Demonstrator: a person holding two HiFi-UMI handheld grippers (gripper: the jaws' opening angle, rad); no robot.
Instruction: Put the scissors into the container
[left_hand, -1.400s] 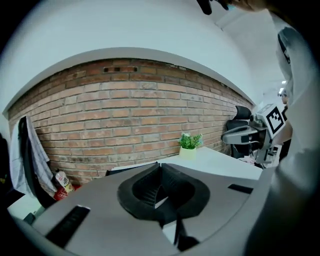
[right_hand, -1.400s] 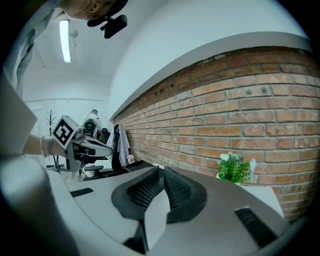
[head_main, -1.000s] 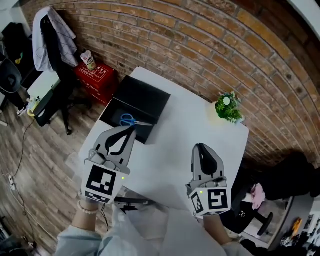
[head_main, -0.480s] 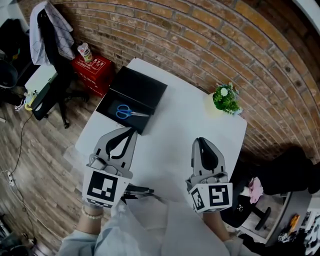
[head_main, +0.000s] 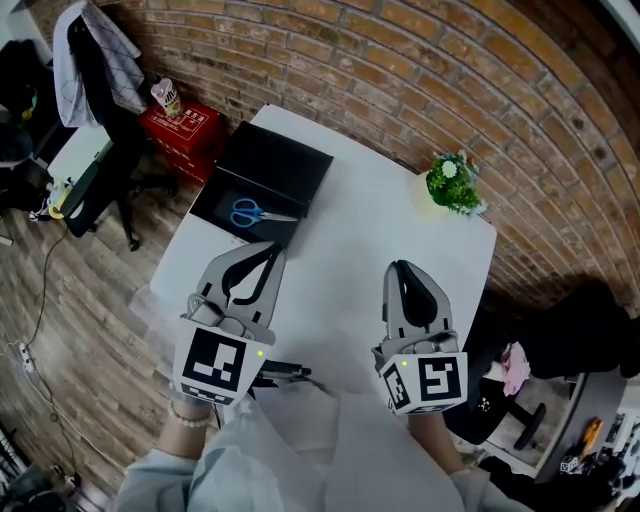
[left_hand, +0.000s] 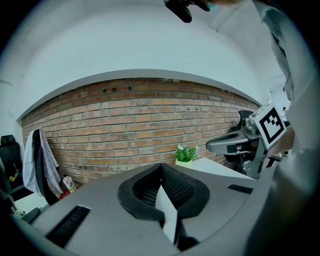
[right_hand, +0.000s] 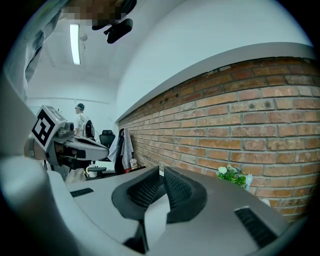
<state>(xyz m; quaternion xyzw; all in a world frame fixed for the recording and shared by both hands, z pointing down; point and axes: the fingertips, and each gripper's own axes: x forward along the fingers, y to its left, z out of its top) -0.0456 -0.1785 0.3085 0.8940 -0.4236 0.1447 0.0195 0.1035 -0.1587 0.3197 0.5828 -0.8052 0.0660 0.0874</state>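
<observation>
I hold both grippers over the near edge of the white table (head_main: 370, 235), and both are empty. In its own view my left gripper (head_main: 268, 250) has its two jaws pressed together with nothing between them, and my right gripper (head_main: 400, 270) also has its jaws together at the tips, with nothing between. The scissors (head_main: 258, 213) are already inside the black container (head_main: 275, 165), which stands on the far left corner of the table, just beyond the tip of my left gripper. They lie flat on the dark floor of the container, in the part that is nearer to me. Their long axis runs almost across the head view, with the handles to the left and the blades pointing to the right, toward the middle of the table. The handles are two bright blue loops; the blades are thin, pale metal, and they look closed together. A small green plant (head_main: 452, 185) in a pale pot stands on the far right corner, well apart from the container.
</observation>
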